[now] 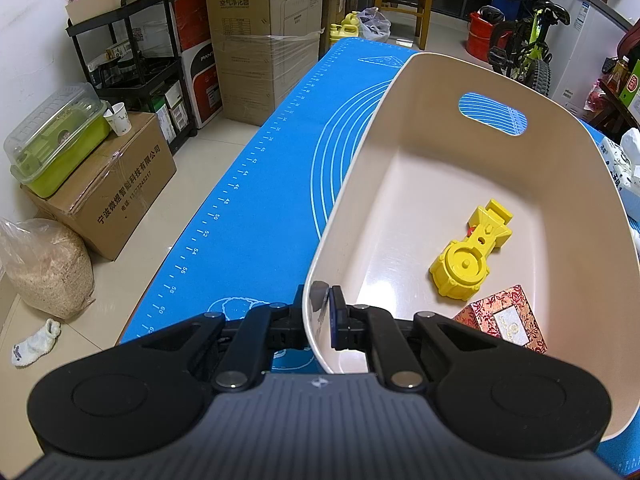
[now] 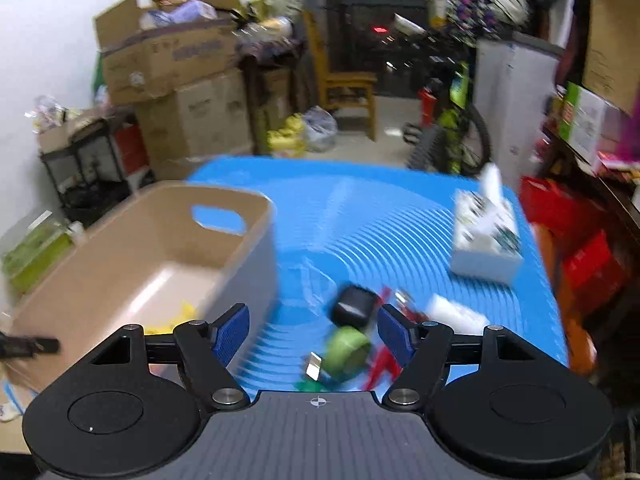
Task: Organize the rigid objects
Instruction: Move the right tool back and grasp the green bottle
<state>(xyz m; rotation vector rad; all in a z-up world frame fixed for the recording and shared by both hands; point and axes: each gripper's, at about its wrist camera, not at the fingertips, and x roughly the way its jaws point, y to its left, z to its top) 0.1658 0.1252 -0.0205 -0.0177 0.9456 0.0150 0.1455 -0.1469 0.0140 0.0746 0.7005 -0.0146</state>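
A beige plastic bin (image 1: 404, 92) stands on the blue mat (image 1: 272, 184). Inside lie a yellow toy (image 1: 470, 256) and a red patterned box (image 1: 506, 318). My left gripper (image 1: 324, 316) is shut on the bin's near rim, one finger outside, one inside. In the blurred right wrist view the bin (image 2: 244, 264) is at the left. My right gripper (image 2: 314, 332) is open and empty above a pile on the mat (image 2: 384, 224): a black case (image 2: 354, 308), a green round object (image 2: 346, 354), a red tool (image 2: 386, 360) and a small white box (image 2: 454, 314).
A tissue box (image 2: 486, 236) stands on the mat at the right. Cardboard boxes (image 1: 256, 36), a black shelf (image 1: 132, 56), a wooden chair (image 2: 344, 80) and a bicycle (image 1: 528, 40) surround the table. The mat's left edge drops to the floor.
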